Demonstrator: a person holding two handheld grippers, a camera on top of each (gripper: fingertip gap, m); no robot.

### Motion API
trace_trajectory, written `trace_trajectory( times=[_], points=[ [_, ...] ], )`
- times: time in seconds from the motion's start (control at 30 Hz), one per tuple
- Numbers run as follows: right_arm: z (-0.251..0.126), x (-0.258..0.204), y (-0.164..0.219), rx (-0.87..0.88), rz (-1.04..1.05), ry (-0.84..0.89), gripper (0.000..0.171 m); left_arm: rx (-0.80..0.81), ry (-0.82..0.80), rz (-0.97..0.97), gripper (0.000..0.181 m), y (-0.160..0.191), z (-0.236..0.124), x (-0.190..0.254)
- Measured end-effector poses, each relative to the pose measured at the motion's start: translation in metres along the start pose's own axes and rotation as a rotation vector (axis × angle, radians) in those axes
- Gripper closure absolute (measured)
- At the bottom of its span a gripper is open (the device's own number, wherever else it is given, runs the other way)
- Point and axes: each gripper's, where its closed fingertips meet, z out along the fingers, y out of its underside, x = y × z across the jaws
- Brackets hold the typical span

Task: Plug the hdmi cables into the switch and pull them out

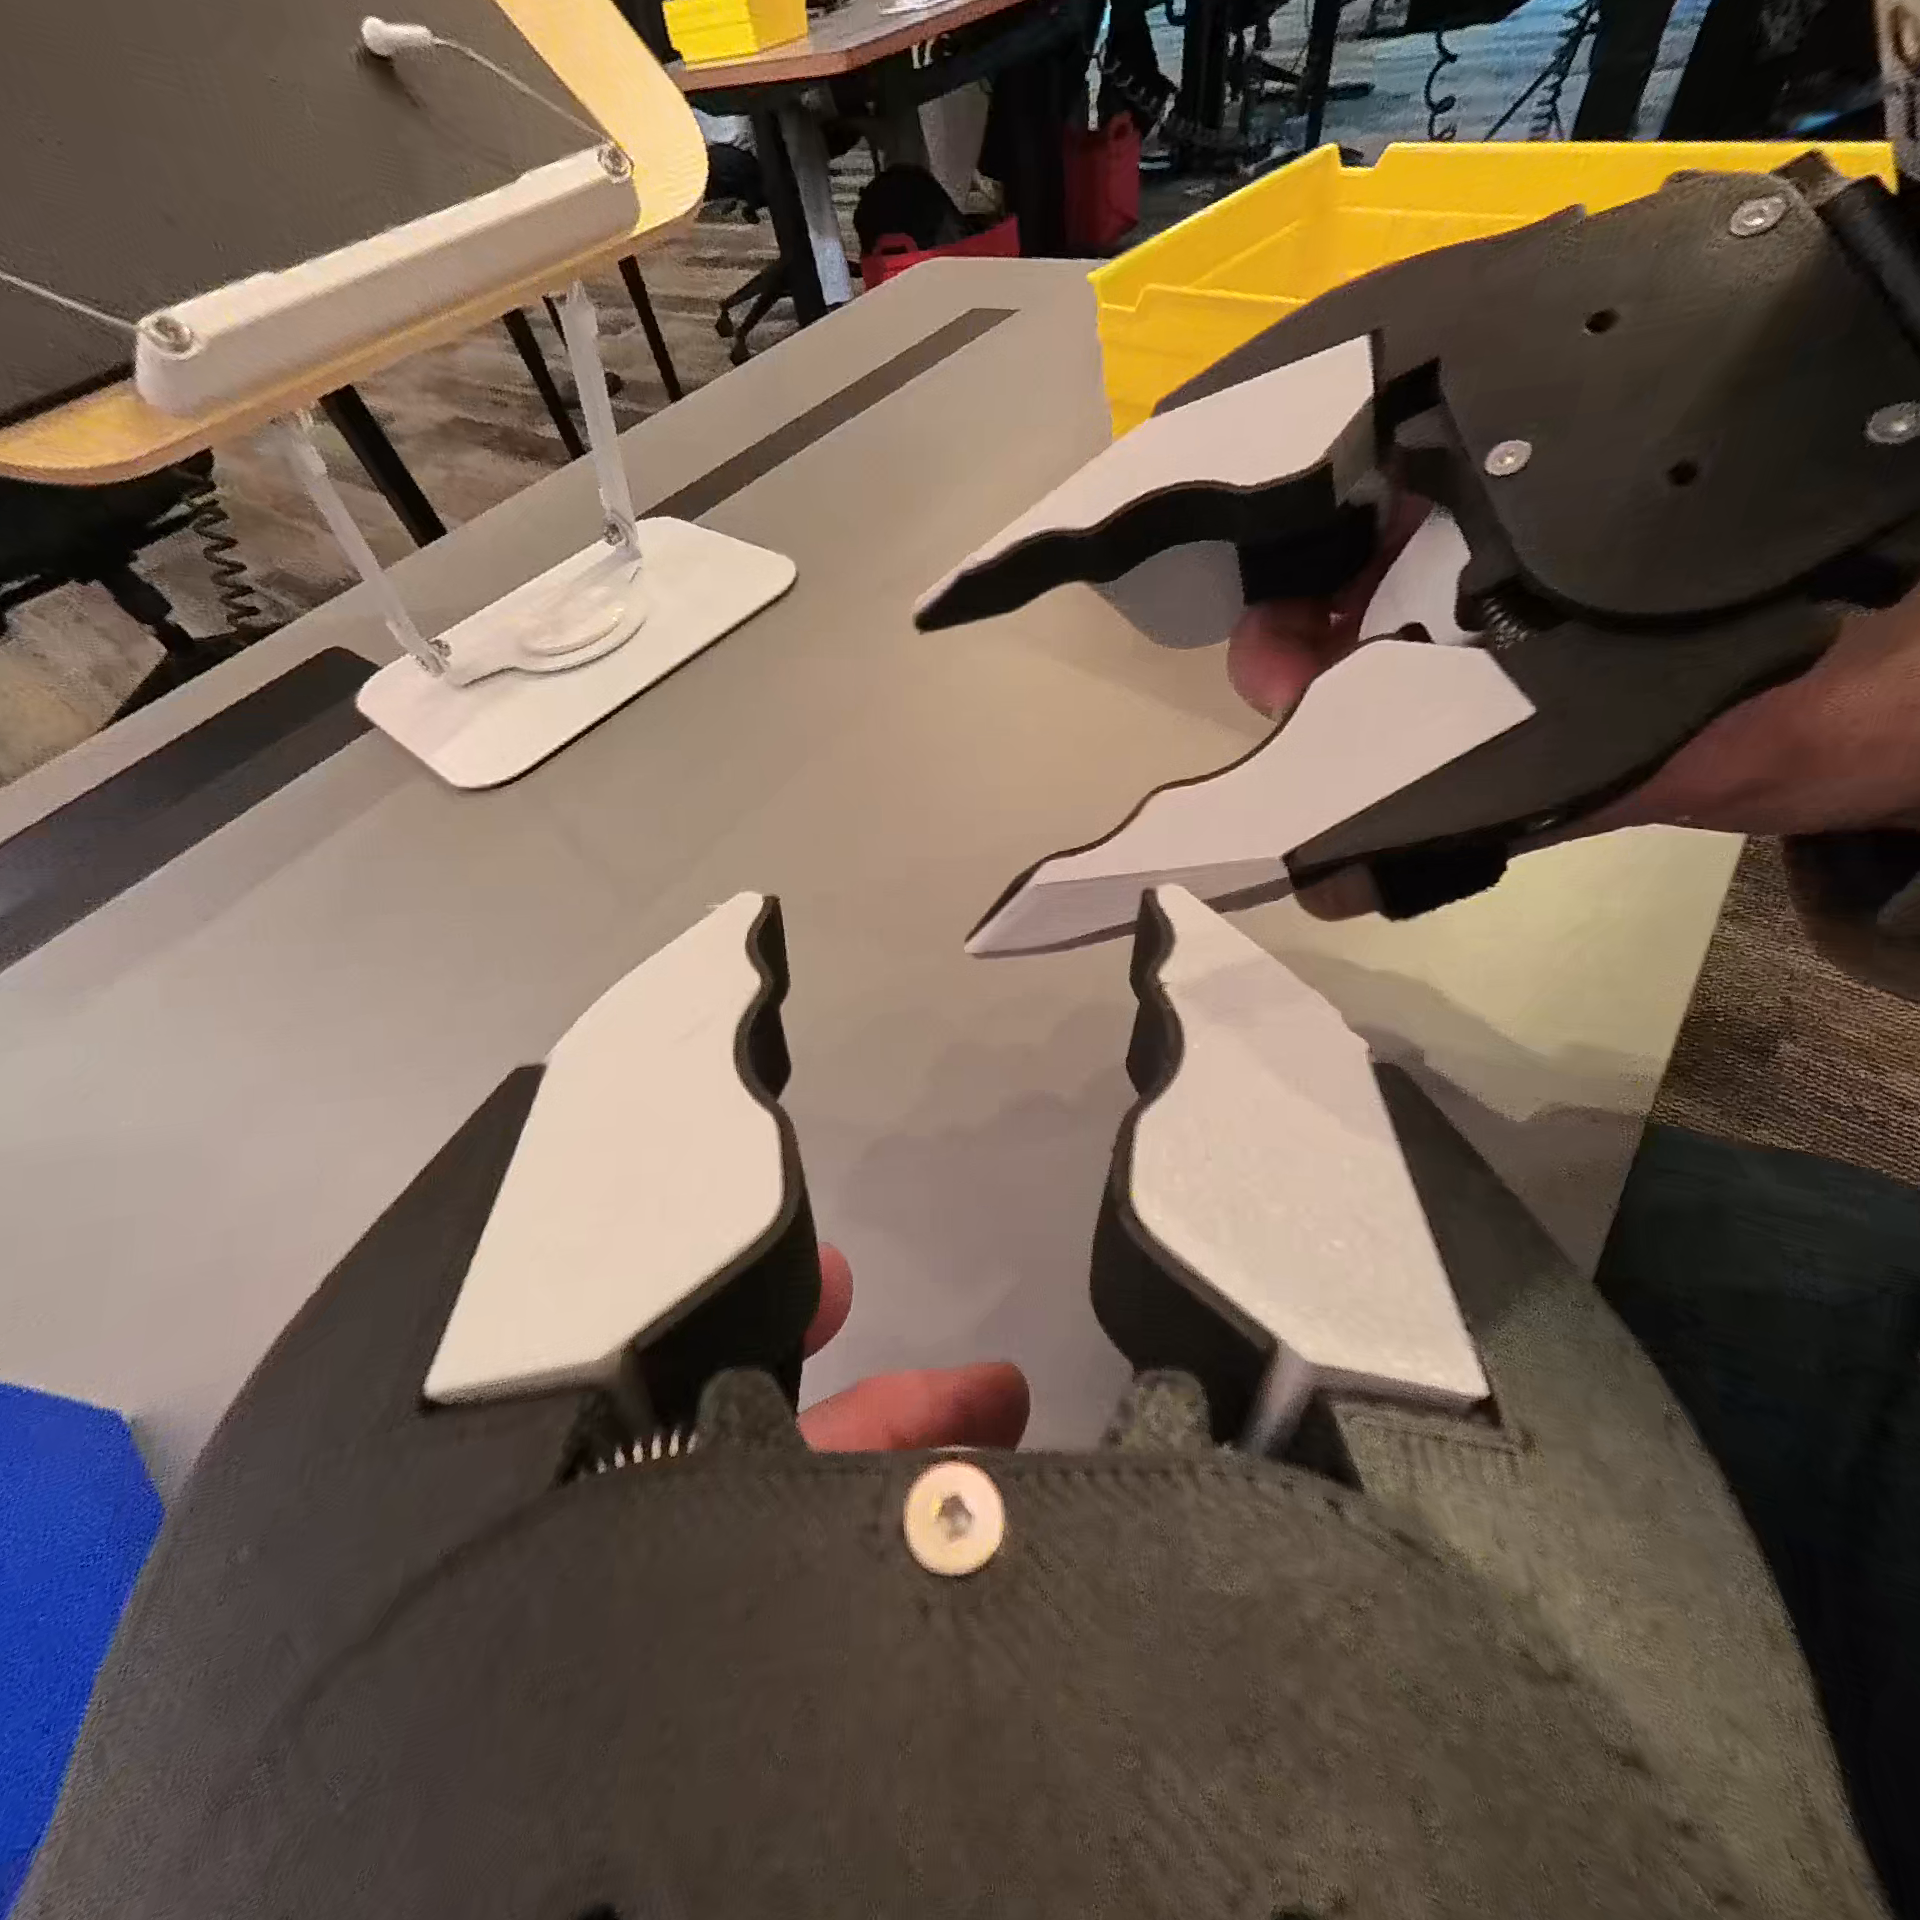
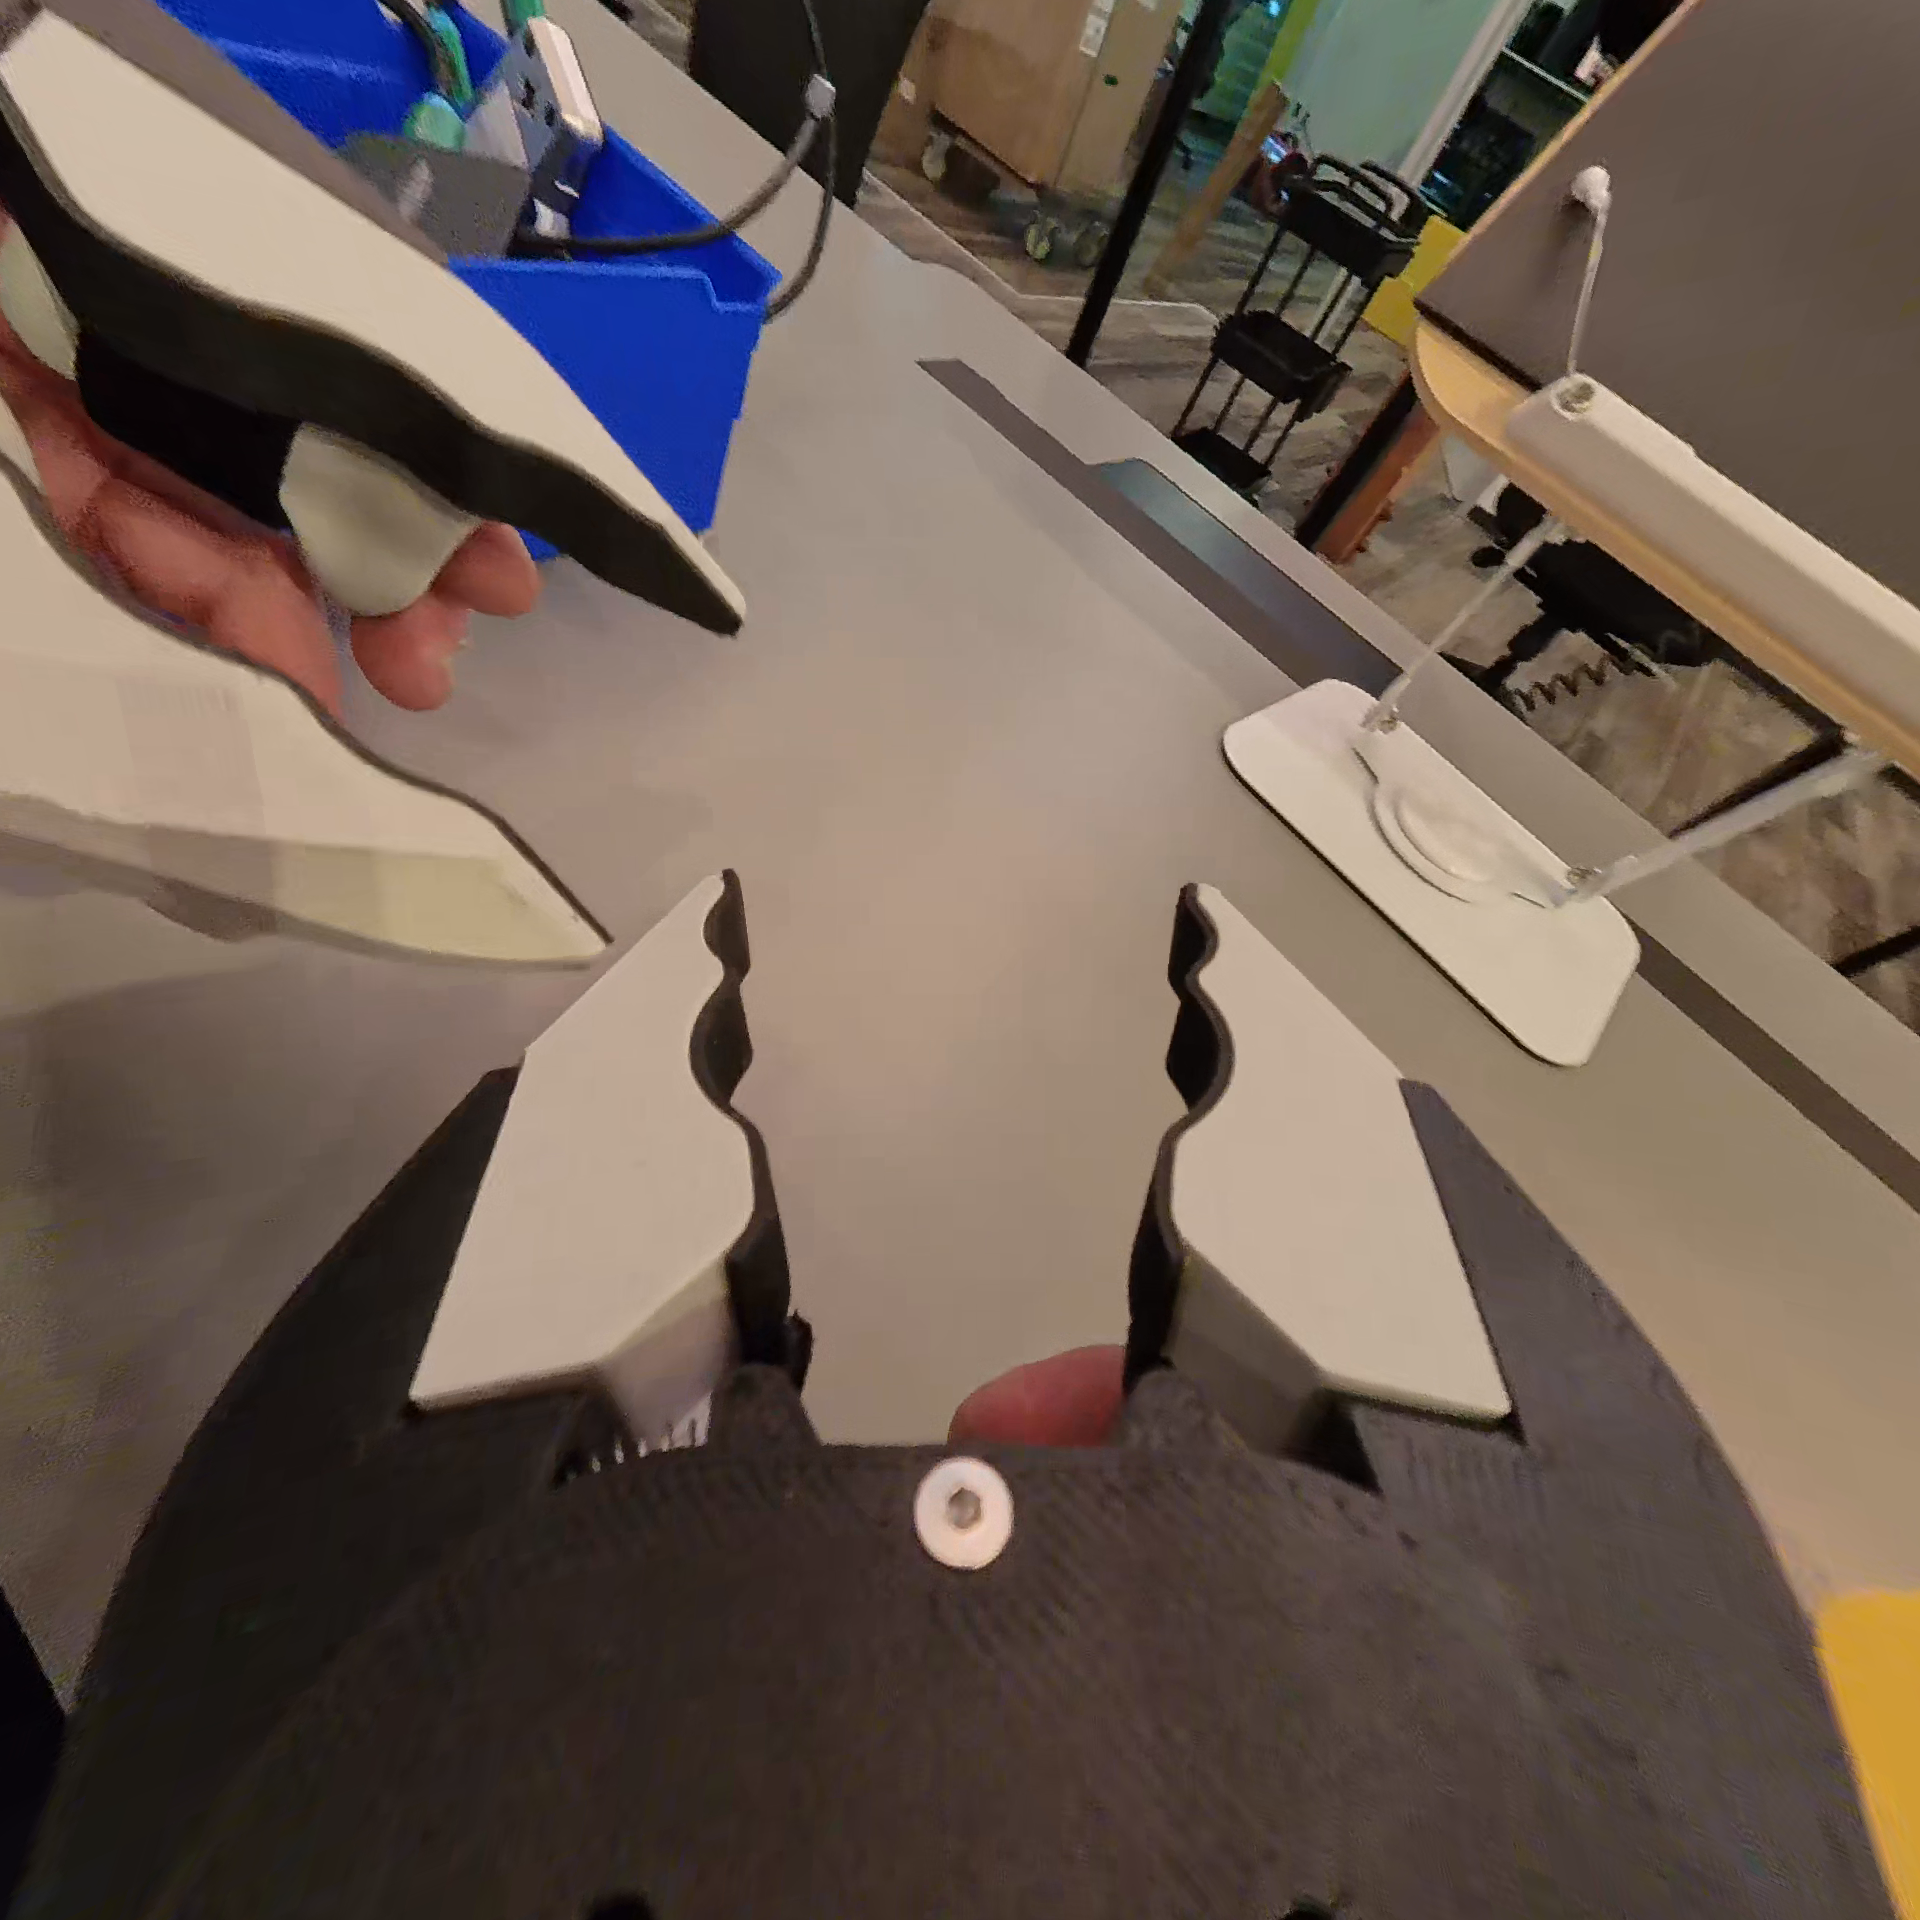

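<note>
My left gripper [image 1: 958, 902] is open and empty, held low over the grey table [image 1: 644, 935]. My right gripper [image 2: 956, 885] is also open and empty over the same table [image 2: 935, 675]. Each shows in the other's view, open: the right one [image 1: 945, 781] at the right, the left one [image 2: 665, 784] at the upper left. A dark cable [image 2: 769, 197] with a grey plug [image 2: 821, 99] arches out of a blue bin [image 2: 623, 343] at the table's far left. The bin holds grey and white devices [image 2: 540, 125]. I cannot tell which is the switch.
A white stand [image 1: 582, 644] on the table's far side carries a tilted dark board [image 1: 260, 156]; it also shows in the right wrist view [image 2: 1455, 883]. A yellow bin [image 1: 1247, 270] stands at the far right. A blue bin corner [image 1: 62, 1558] is near left. Desks and chairs lie beyond.
</note>
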Motion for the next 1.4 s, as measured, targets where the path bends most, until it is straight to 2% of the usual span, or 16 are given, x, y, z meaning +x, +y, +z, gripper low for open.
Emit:
trace_trajectory(
  times=[0.13,0.3,0.37,0.47,0.53,0.63,0.7,0.87,1.1,1.2,1.4],
  points=[
    [0.01,-0.001,-0.002,0.006,-0.052,-0.019,0.091,0.006,-0.039,0.012,0.12,0.001,-0.003,-0.006],
    [0.017,0.001,-0.011,0.038,0.041,-0.054,0.091,0.065,-0.084,0.071,0.122,-0.022,-0.023,-0.023],
    [0.018,-0.001,-0.014,0.044,0.033,-0.058,0.092,0.099,-0.132,0.1,0.124,-0.037,-0.041,-0.041],
    [0.02,-0.006,-0.015,0.034,-0.005,-0.059,0.092,0.06,-0.295,0.15,0.121,-0.042,-0.073,-0.095],
    [0.022,-0.007,-0.016,0.029,-0.017,-0.058,0.093,-0.042,-0.367,0.142,0.109,-0.026,-0.089,-0.134],
    [0.023,-0.008,-0.018,0.037,0.004,-0.066,0.093,-0.281,-0.481,0.169,0.094,0.022,-0.11,-0.188],
    [0.023,-0.009,-0.018,0.035,0.009,-0.065,0.094,-0.389,-0.522,0.17,0.094,0.052,-0.121,-0.212],
    [0.022,-0.006,-0.016,0.026,0.013,-0.058,0.094,-0.58,-0.54,0.137,0.094,0.11,-0.125,-0.241],
    [0.024,-0.013,-0.015,0.016,-0.007,-0.07,0.095,-0.633,-0.493,0.183,0.091,0.114,-0.119,-0.256],
    [0.024,-0.012,-0.015,0.014,-0.003,-0.071,0.096,-0.68,-0.443,0.173,0.095,0.116,-0.113,-0.256],
    [0.026,-0.014,-0.01,-0.009,-0.001,-0.076,0.096,-0.856,-0.307,0.085,0.106,0.142,-0.11,-0.257]
  ],
)
